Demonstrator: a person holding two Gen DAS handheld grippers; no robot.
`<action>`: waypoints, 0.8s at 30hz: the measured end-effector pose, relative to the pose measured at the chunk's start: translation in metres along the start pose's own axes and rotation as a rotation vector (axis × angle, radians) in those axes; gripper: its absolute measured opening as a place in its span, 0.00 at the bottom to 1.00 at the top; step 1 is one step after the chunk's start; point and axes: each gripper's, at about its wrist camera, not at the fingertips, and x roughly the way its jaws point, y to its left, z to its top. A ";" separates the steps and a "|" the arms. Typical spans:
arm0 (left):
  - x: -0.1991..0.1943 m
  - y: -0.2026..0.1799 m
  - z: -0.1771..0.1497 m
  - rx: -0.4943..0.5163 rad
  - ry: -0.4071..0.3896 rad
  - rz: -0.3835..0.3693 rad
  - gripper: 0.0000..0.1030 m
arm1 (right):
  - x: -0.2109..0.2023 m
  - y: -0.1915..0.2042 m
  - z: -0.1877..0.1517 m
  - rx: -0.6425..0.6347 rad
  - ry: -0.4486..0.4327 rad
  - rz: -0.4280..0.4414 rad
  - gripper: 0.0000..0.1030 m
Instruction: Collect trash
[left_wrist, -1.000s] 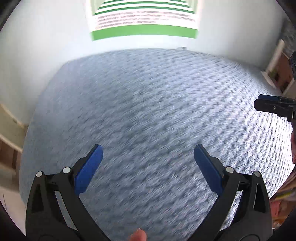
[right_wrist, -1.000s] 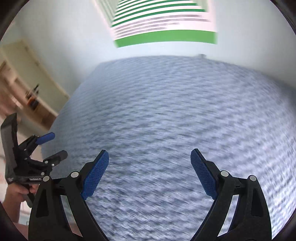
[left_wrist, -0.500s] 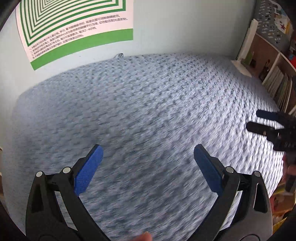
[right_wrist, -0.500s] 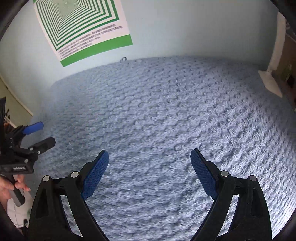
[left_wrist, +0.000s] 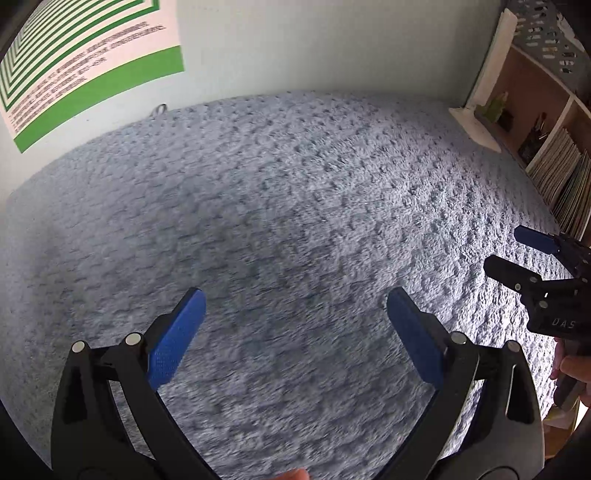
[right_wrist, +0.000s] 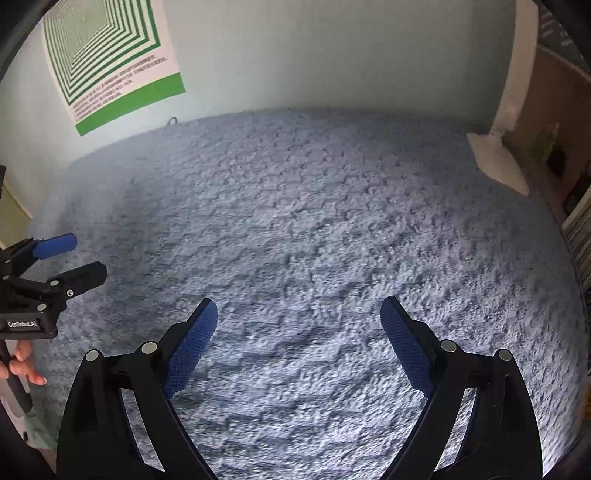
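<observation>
No trash shows in either view. My left gripper (left_wrist: 295, 306) is open and empty above a blue shaggy rug (left_wrist: 295, 206). My right gripper (right_wrist: 299, 314) is open and empty above the same rug (right_wrist: 314, 206). The right gripper also shows at the right edge of the left wrist view (left_wrist: 506, 254), jaws apart. The left gripper shows at the left edge of the right wrist view (right_wrist: 85, 258), jaws apart.
A pale wall with a green-and-white striped poster (right_wrist: 110, 62) stands behind the rug. A bookshelf (left_wrist: 546, 140) with books and small items runs along the right side. A white board (right_wrist: 498, 162) lies at its foot. A pale cabinet edge (right_wrist: 11, 214) shows at far left.
Both views have swung to the right and tilted up: the poster moved to the upper left and the bookshelf came into view at right. Both grippers stayed open.
</observation>
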 end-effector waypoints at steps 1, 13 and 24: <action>0.005 -0.005 0.001 0.005 0.002 0.002 0.93 | 0.003 -0.009 -0.001 0.019 0.000 -0.005 0.87; 0.063 -0.036 0.012 0.028 0.072 0.027 0.93 | 0.025 -0.055 -0.002 0.101 -0.009 -0.045 0.87; 0.083 -0.046 0.008 0.010 0.070 0.049 0.93 | 0.040 -0.058 -0.012 0.100 -0.001 -0.047 0.87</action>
